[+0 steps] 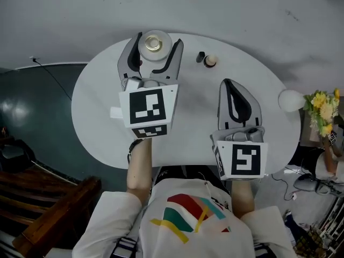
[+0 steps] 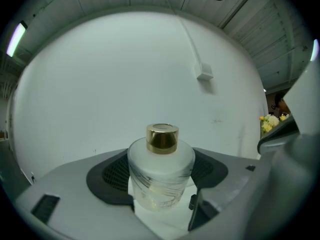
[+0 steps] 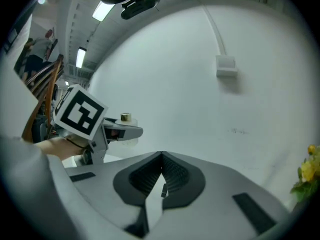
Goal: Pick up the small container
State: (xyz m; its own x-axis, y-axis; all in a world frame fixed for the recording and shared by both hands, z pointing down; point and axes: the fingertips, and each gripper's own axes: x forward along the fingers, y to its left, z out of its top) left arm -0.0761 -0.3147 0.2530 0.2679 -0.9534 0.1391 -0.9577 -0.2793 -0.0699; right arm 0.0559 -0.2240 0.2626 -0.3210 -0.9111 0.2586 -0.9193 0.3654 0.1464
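Over at the left, the left tool (image 1: 157,41) has its two jaws closed in on the small container (image 2: 161,173), one dark ribbed pad against each side of it, at the far edge of the worktop (image 1: 97,101). The container is a squat round jar of frosted white glass with faint swirling lines on its wall, a short neck and a shiny gold cap on top. Just right of it on the worktop lie a small dark cap (image 1: 200,56) and, touching or nearly touching that, a tiny pale bottle (image 1: 210,61). Further right, the right tool (image 1: 228,83) hangs nearer the person, well apart from the container, with its jaws brought together tip to tip and nothing between them. The worktop is a plain white oval. To its left the floor (image 1: 27,106) is dark teal, with a black cable trailing across it, and dark wooden furniture (image 1: 48,203) stands at the lower left. Behind the worktop rises a bare pale wall (image 2: 125,74), where a thin cable runs down to a small box (image 2: 204,75). At the worktop's right end sits a white globe (image 1: 291,100), and just beyond it a bunch of yellow flowers (image 1: 323,110).
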